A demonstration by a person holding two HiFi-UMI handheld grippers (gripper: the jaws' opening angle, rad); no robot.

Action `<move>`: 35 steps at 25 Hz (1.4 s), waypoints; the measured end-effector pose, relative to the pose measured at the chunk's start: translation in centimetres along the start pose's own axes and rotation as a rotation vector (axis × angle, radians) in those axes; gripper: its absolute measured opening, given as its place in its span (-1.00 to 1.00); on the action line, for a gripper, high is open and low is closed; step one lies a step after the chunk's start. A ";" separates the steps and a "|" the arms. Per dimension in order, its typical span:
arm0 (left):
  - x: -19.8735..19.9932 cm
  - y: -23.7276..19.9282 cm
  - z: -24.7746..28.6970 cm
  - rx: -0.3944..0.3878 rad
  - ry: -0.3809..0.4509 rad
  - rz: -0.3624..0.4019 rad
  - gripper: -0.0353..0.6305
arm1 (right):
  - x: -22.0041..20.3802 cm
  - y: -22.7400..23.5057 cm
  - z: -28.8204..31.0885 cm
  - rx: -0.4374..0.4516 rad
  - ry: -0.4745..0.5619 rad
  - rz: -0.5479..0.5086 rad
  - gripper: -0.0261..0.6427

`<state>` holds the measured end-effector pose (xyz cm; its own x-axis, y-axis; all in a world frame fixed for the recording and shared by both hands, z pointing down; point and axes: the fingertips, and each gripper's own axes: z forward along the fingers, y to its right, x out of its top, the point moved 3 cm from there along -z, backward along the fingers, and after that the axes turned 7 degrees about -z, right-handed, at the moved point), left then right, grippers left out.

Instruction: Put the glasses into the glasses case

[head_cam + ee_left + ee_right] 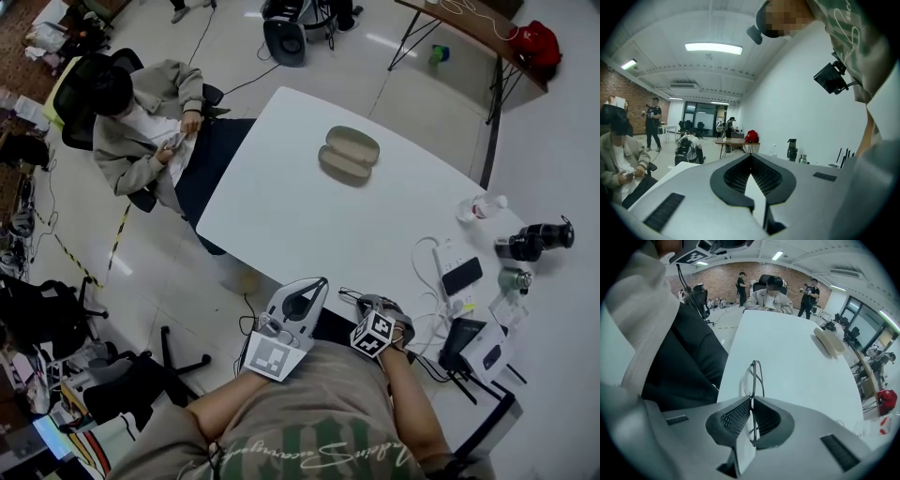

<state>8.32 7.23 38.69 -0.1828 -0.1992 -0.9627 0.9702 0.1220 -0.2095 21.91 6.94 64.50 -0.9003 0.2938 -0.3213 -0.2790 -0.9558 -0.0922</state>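
The beige glasses case [349, 155] lies open on the far part of the white table [309, 216], with nothing inside that I can see. In the right gripper view the case [828, 341] shows far ahead to the right. My right gripper [368, 303] is at the table's near edge, shut on the thin-framed glasses [753, 376]; their lenses stick out upright past the closed jaws [752, 399]. In the head view the glasses [350, 296] appear only as a thin wire. My left gripper [321, 282] hovers beside it, jaws together [751, 158] and holding nothing.
A person [141, 122] sits at the table's left side. On the right end lie a phone [461, 276], a power strip with cables [441, 262], a clear bottle [480, 207] and dark flasks [534, 239]. An office chair base [178, 361] stands at the left on the floor.
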 end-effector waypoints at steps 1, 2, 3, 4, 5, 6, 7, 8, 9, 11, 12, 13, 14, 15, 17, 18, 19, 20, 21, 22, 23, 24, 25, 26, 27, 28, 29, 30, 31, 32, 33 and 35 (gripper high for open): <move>-0.3 0.1 -0.2 0.013 -0.011 -0.017 -0.88 | 0.1 0.0 -0.1 -0.001 0.007 -0.002 -0.82; -0.5 0.1 -0.4 0.021 -0.020 -0.021 -0.88 | 0.2 0.1 -0.2 -0.002 0.013 -0.008 -0.82; -0.7 0.1 -0.4 0.029 -0.025 -0.026 -0.88 | 0.3 0.2 -0.4 -0.005 0.018 -0.016 -0.82; -0.7 0.0 -0.5 0.036 -0.028 -0.032 -0.88 | 0.5 0.3 -0.6 -0.009 0.023 -0.025 -0.82; -0.7 -0.1 -0.4 0.041 -0.027 -0.035 -0.88 | 0.6 0.5 -0.8 -0.013 0.028 -0.031 -0.82; -0.7 -0.1 -0.4 0.045 -0.026 -0.035 -0.88 | 0.8 0.8 -1.0 -0.016 0.032 -0.033 -0.82; -0.6 -0.1 -0.4 0.047 -0.024 -0.033 -0.88 | 1.0 0.9 -1.1 -0.016 0.037 -0.031 -0.82; -0.5 -0.1 -0.4 0.047 -0.021 -0.028 -0.88 | 1.1 1.1 -1.2 -0.013 0.041 -0.027 -0.82; -0.5 -0.1 -0.4 0.044 -0.018 -0.022 -0.88 | 1.1 1.2 -1.3 -0.010 0.044 -0.020 -0.82; -0.6 -0.1 -0.3 0.042 -0.022 -0.014 -0.88 | 0.9 1.7 -1.4 -0.009 0.049 -0.001 -0.82; -0.6 -0.2 -0.3 0.043 -0.023 -0.017 -0.88 | 0.8 2.0 -1.5 -0.011 0.050 0.010 -0.82; -0.7 -0.4 -0.2 0.044 -0.021 -0.023 -0.88 | 0.8 2.3 -1.6 -0.012 0.051 0.020 -0.82; -0.8 -0.6 -0.2 0.043 -0.019 -0.029 -0.88 | 0.8 2.5 -1.6 -0.010 0.052 0.028 -0.82; -0.8 -0.8 -0.2 0.040 -0.017 -0.032 -0.88 | 0.8 2.5 -1.6 -0.007 0.051 0.034 -0.82; -0.9 -1.2 -0.1 0.029 -0.014 -0.025 -0.88 | 0.9 2.5 -1.5 0.000 0.043 0.038 -0.82; -0.8 -1.4 -0.1 0.024 -0.013 -0.018 -0.88 | 0.9 2.4 -1.5 0.003 0.037 0.040 -0.82; -0.8 -1.6 -0.1 0.021 -0.014 -0.015 -0.88 | 1.0 2.4 -1.5 0.004 0.031 0.043 -0.82; -0.8 -1.9 -0.1 0.020 -0.015 -0.023 -0.88 | 1.1 2.5 -1.5 0.004 0.025 0.048 -0.82; -0.7 -2.2 0.0 0.019 -0.016 -0.038 -0.88 | 1.3 2.5 -1.5 0.003 0.021 0.055 -0.82; -0.6 -2.5 0.0 0.015 -0.017 -0.052 -0.88 | 1.6 2.6 -1.4 0.003 0.018 0.062 -0.82; -0.5 -2.9 0.1 0.007 -0.016 -0.059 -0.88 | 2.0 2.7 -1.3 0.002 0.015 0.069 -0.82; -0.4 -3.4 0.2 -0.002 -0.014 -0.061 -0.88 | 2.3 2.8 -1.2 0.002 0.009 0.073 -0.82; -0.3 -3.9 0.3 -0.013 -0.012 -0.060 -0.88 | 2.7 2.8 -1.1 0.001 0.000 0.076 -0.82; -0.2 -4.4 0.3 -0.023 -0.012 -0.061 -0.88 | 3.1 2.9 -1.1 -0.001 -0.009 0.081 -0.82; -0.2 -4.9 0.3 -0.030 -0.015 -0.070 -0.88 | 3.4 3.0 -1.0 -0.003 -0.016 0.088 -0.82; -0.2 -5.4 0.3 -0.035 -0.018 -0.085 -0.88 | 3.7 3.1 -1.0 -0.005 -0.019 0.098 -0.82; -0.1 -6.0 0.3 -0.040 -0.021 -0.096 -0.88 | 4.0 3.1 -1.0 -0.005 -0.020 0.108 -0.82; 0.0 -6.6 0.3 -0.048 -0.021 -0.098 -0.88 | 4.1 3.1 -0.9 -0.004 -0.020 0.116 -0.82; 0.1 -7.2 0.4 -0.059 -0.022 -0.094 -0.88 | 4.2 3.1 -0.8 0.000 -0.022 0.122 -0.82; 0.2 -7.8 0.4 -0.070 -0.020 -0.088 -0.88 | 4.3 3.1 -0.6 0.006 -0.028 0.125 -0.82; 0.5 -8.4 0.5 -0.080 -0.015 -0.082 -0.88 | 4.3 3.0 -0.4 0.013 -0.038 0.126 -0.82; 1.1 -9.5 0.4 -0.098 -0.003 -0.071 -0.88 | 4.6 2.6 -0.1 0.029 -0.062 0.129 -0.82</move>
<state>-1.07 5.50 39.74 -0.2496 -0.2133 -0.9446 0.9347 0.2017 -0.2925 17.12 5.80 62.71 -0.9479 0.1691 -0.2701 -0.1682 -0.9854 -0.0266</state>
